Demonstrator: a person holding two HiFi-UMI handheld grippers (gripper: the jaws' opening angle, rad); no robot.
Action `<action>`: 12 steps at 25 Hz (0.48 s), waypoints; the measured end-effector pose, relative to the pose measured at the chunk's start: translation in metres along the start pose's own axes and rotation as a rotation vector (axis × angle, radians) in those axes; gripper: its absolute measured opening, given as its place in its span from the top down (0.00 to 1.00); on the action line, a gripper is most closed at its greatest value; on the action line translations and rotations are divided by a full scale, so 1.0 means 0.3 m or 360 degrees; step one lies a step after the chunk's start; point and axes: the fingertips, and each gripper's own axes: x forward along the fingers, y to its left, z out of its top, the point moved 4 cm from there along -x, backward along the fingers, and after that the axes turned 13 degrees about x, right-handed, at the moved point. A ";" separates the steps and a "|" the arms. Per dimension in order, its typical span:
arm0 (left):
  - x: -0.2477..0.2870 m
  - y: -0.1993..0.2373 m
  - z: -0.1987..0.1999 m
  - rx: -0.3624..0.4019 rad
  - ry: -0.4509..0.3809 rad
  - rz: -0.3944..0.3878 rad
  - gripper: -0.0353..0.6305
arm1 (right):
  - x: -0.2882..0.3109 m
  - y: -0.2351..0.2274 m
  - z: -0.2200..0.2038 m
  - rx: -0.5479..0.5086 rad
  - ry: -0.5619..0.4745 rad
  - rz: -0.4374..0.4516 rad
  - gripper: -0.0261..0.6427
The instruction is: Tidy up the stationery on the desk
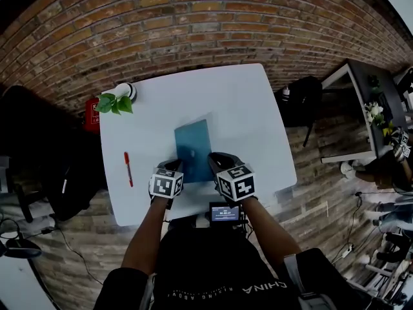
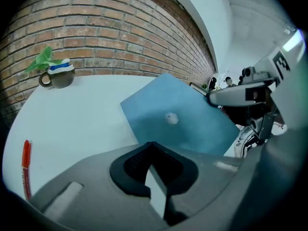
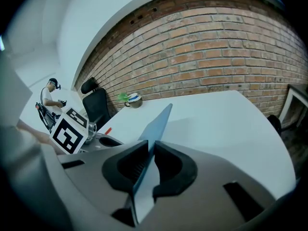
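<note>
- Left gripper [image 1: 174,167] is over the tabletop [image 1: 248,108] by its near edge. Its fingers are pressed together. A pale sliver shows between the pads, and I cannot tell what it is.
- Right gripper [image 3: 148,154] is just beside the left one, also by the near edge. Its fingers pinch the near right edge of the folder [image 1: 193,144].
- There is one blue folder, and it is thin. It sits at the middle of the tabletop, nearer the near edge than the far one.
- The folder's long axis runs from the near edge towards the far edge, roughly square to both.
- The folder is tilted rather than flat, and the right gripper view sees it edge-on above the tabletop. A small pale mark sits at the centre of its face.
- There is one red pen [image 1: 128,168], lying flat by the left edge, well apart from the folder. Its long axis also runs near to far, about parallel to that edge. I cannot tell which end is its tip.
- There is one mug [image 2: 58,76] at the far left corner. It stands upright with green leaves in it.
- Counted: two grippers, one folder, one pen, one mug.
</note>
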 end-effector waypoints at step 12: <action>-0.059 -0.029 0.054 -0.0235 -0.0152 -0.0359 0.88 | -0.018 0.132 0.035 -0.0153 -0.0049 0.0041 0.89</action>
